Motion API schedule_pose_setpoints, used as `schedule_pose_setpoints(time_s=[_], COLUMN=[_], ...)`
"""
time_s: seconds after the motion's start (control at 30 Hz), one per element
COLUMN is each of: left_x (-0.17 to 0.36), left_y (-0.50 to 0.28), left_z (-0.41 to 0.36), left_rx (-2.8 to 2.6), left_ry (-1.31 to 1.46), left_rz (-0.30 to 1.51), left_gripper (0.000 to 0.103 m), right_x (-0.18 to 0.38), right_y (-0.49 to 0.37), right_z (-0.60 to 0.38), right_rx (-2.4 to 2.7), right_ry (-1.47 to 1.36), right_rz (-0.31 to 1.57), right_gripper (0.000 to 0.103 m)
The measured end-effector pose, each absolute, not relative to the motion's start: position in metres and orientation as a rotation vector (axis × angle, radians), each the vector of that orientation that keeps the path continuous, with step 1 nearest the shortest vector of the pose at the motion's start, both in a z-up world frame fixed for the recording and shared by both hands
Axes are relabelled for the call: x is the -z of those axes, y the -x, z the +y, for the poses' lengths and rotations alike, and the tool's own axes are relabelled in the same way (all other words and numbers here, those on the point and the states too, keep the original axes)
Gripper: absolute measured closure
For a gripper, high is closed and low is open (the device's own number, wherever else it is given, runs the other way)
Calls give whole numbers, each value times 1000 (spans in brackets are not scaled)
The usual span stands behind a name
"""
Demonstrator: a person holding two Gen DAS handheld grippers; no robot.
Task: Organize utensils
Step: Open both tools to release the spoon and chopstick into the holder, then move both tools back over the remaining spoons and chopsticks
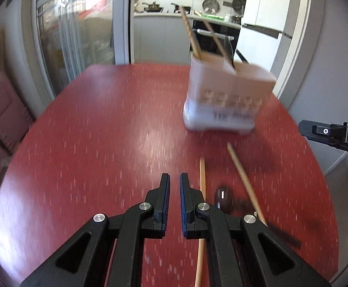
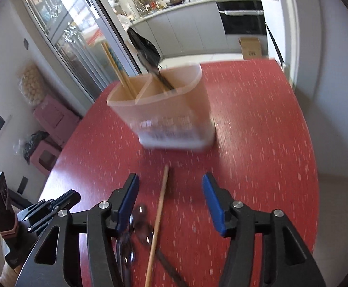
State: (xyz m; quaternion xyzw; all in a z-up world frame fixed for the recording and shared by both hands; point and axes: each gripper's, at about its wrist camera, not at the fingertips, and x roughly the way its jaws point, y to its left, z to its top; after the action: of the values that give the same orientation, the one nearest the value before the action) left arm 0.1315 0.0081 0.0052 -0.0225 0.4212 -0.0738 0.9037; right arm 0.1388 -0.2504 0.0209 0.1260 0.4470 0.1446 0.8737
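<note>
Kitchen counters and an oven lie beyond the red speckled table (image 1: 90, 143). Toward its far right stands the pale utensil holder (image 1: 224, 95), with two chopsticks (image 1: 190, 35) in one compartment and a dark spoon (image 2: 147, 55) in another. Near the grippers, two loose chopsticks (image 1: 243, 179) and a dark spoon head (image 1: 224, 198) lie on the table. Left gripper (image 1: 174, 179) is pressed nearly together, empty; right gripper (image 2: 170, 181) is spread over one chopstick without touching it.
</note>
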Motion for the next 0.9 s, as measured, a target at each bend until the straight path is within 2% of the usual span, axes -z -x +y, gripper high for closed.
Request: schedule_pose_setpoints(time_s=[0.13, 0.2, 0.27, 0.3, 0.33, 0.6, 0.9], left_x=[11, 17, 21, 23, 26, 44, 57], left_y=[-108, -96, -89, -85, -82, -70, -77], left_z=[17, 23, 26, 26, 26, 19, 29], left_rx=[145, 136, 136, 136, 130, 115, 79], left_ry=[73, 89, 103, 106, 105, 49, 65], left_rz=[919, 930, 939, 946, 957, 969, 1025], left_gripper=[66, 66, 64, 29, 0, 0, 0], right_x=[-6, 0, 9, 13, 19, 41, 43], right_y=[-114, -103, -92, -88, -83, -58, -56], right_z=[-253, -254, -253, -253, -251, -246, -250], right_rx=[-286, -268, -247, -246, -246, -246, -267], right_ry=[-273, -269, -267, -267, -265, -270, -325], right_rz=[980, 992, 1005, 1014, 1030, 1095, 1121], right_gripper=[42, 33, 32, 32, 32, 31, 31])
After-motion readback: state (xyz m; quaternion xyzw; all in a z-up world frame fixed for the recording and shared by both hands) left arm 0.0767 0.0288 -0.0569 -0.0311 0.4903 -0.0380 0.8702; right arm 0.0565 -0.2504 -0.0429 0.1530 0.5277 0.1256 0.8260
